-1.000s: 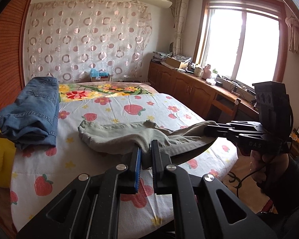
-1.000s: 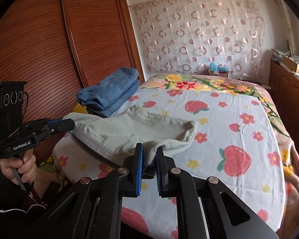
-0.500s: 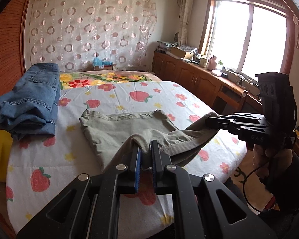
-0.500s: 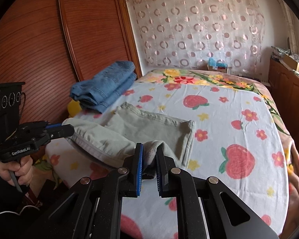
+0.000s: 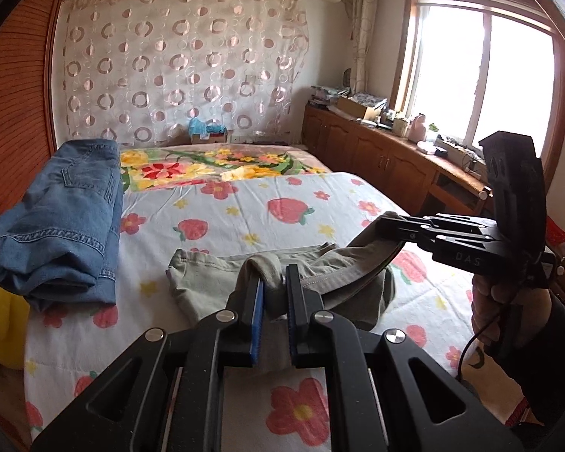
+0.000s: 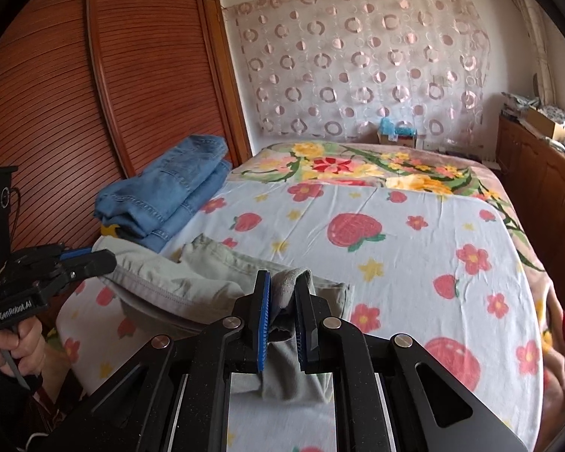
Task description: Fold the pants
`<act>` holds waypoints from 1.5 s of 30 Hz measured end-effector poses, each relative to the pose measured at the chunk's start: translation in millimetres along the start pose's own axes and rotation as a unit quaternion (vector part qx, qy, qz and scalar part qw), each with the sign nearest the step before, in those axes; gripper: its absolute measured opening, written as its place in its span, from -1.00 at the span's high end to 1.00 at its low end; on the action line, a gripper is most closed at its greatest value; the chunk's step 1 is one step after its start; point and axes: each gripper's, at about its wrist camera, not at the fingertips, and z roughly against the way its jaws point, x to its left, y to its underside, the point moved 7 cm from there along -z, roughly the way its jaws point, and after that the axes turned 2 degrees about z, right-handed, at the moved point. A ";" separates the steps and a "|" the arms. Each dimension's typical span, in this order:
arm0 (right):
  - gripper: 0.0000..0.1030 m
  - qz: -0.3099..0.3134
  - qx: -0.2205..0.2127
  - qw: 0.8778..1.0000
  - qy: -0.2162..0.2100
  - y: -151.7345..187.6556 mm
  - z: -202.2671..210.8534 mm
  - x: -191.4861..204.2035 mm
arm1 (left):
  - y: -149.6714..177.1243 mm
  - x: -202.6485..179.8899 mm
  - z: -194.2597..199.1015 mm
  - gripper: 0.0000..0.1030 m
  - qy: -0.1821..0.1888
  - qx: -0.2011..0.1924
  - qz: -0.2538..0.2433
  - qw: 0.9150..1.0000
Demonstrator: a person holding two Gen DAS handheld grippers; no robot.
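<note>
left gripper (image 5: pixel 272 290) clamped on grey-green pants (image 5: pixel 207 282), right gripper (image 6: pixel 282 303) pinching them too, near bed's (image 5: pixel 245 222) front edge, folded jeans (image 5: pixel 60 218) by left edge

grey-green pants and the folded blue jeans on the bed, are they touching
Apart. The left wrist view shows a strip of strawberry-print bedsheet between the grey-green pants and the folded blue jeans.

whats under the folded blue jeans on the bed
The folded blue jeans rest on the strawberry-print sheet. Something yellow pokes out beneath them at the bed's edge; the jeans cover the rest of it, so what it is stays unclear.
</note>
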 end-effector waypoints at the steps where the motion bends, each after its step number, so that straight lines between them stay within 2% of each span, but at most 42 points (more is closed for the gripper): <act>1: 0.78 0.000 0.005 1.000 0.003 0.5 -7.5 -1.0 | 2.0 1.5 -4.0 0.80 -0.002 0.004 0.001 1.000; 7: 0.78 0.003 0.027 1.000 0.006 3.1 -35.2 0.1 | 10.3 3.4 -11.7 0.80 -0.006 0.014 0.004 1.000; 15: 0.78 0.006 0.035 0.999 0.008 4.6 -41.2 -4.4 | 12.9 9.9 -16.7 0.73 -0.017 0.018 0.013 1.000; 17: 0.78 0.009 0.037 0.999 0.009 6.6 -41.0 -4.7 | 16.2 9.9 -15.7 0.60 -0.022 0.015 0.013 1.000; 19: 0.78 0.010 0.039 0.999 0.010 7.1 -41.8 -5.3 | 17.8 10.4 -12.2 0.26 -0.027 0.008 0.014 0.999; 23: 0.78 0.012 0.043 0.999 0.011 8.7 -42.7 -6.5 | 20.8 15.2 -9.2 -0.16 -0.028 0.005 0.020 0.999; 24: 0.78 0.012 0.043 0.999 0.011 8.5 -42.9 -6.2 | 21.5 16.8 -9.8 -0.44 -0.027 0.007 0.022 0.999; 25: 0.78 0.012 0.043 0.999 0.011 8.0 -43.0 -6.8 | 24.2 17.9 -10.4 -0.58 -0.023 0.010 0.024 0.999; 29: 0.78 0.018 0.036 0.999 0.007 5.2 -42.8 -5.6 | 36.0 20.9 -15.3 -0.58 -0.018 0.030 0.030 0.999; 32: 0.73 0.018 0.027 0.999 0.006 2.3 -40.5 -7.1 | 40.9 21.7 -13.1 -0.58 -0.027 0.028 0.032 0.999; 34: 0.25 0.016 0.026 0.999 0.018 1.8 -38.7 -11.1 | 44.1 21.7 -12.3 -0.58 -0.027 0.029 0.034 0.999; 35: 0.22 0.013 0.024 0.999 0.018 1.5 -36.6 -13.1 | 44.9 21.4 -11.5 -0.58 -0.026 0.030 0.033 0.999; 41: 0.22 0.009 0.042 0.999 0.007 17.6 -21.8 -19.3 | 55.6 22.0 -12.3 -0.57 -0.027 0.040 0.028 0.998; 45: 0.22 0.013 0.083 0.996 -0.001 42.2 -17.9 -20.3 | 68.3 21.1 -15.3 -0.23 -0.015 0.060 0.032 0.998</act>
